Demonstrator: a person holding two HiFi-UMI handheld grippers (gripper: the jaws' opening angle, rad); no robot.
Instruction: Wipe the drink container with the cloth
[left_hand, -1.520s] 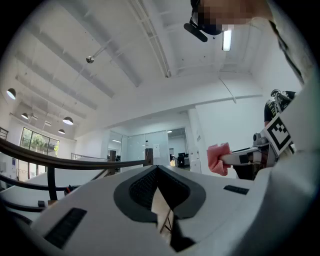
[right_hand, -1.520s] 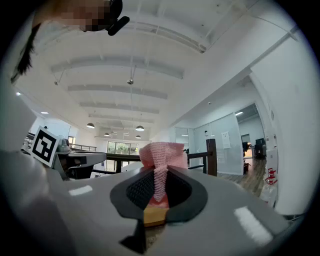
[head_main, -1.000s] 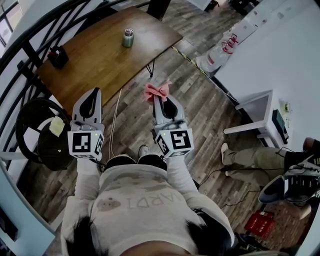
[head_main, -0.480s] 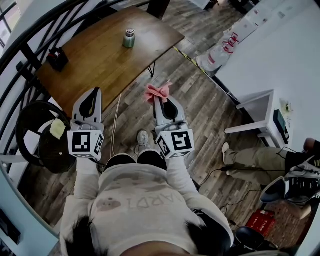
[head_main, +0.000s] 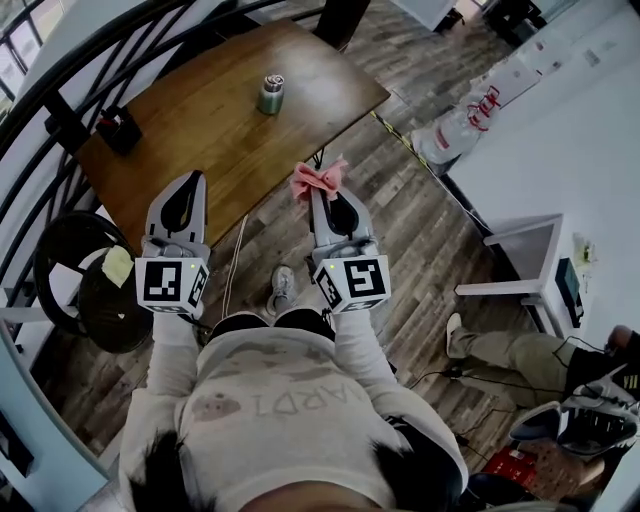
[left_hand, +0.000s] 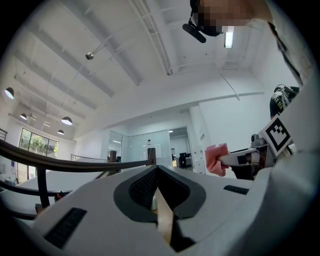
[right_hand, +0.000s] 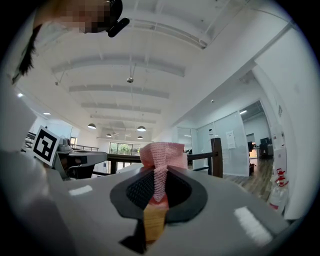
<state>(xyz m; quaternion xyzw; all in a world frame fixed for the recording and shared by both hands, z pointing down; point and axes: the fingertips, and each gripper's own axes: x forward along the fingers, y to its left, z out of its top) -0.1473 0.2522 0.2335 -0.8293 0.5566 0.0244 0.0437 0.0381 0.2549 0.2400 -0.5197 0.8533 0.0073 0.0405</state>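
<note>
The head view looks steeply down from above the person (head_main: 280, 400), with the table (head_main: 190, 130) far. Both gripper views tilt toward the ceiling (left_hand: 125, 50); all three views share the cloth (head_main: 316, 180).

Upper centre of the head view: drink container (head_main: 271, 95) upright on the table (head_main: 190, 140), toward its far right corner; small box (head_main: 120, 128) on the same top at far left. Just below the table's near edge, side by side at mid-frame: left gripper (head_main: 189, 182) and, to its right, right gripper (head_main: 320, 193), cloth (head_main: 318, 179) pinched between its jaws. At left edge, round object (head_main: 110, 310) on the floor (head_main: 410, 230). At upper right, bag (head_main: 465, 125); below it, low stand (head_main: 530, 260).
</note>
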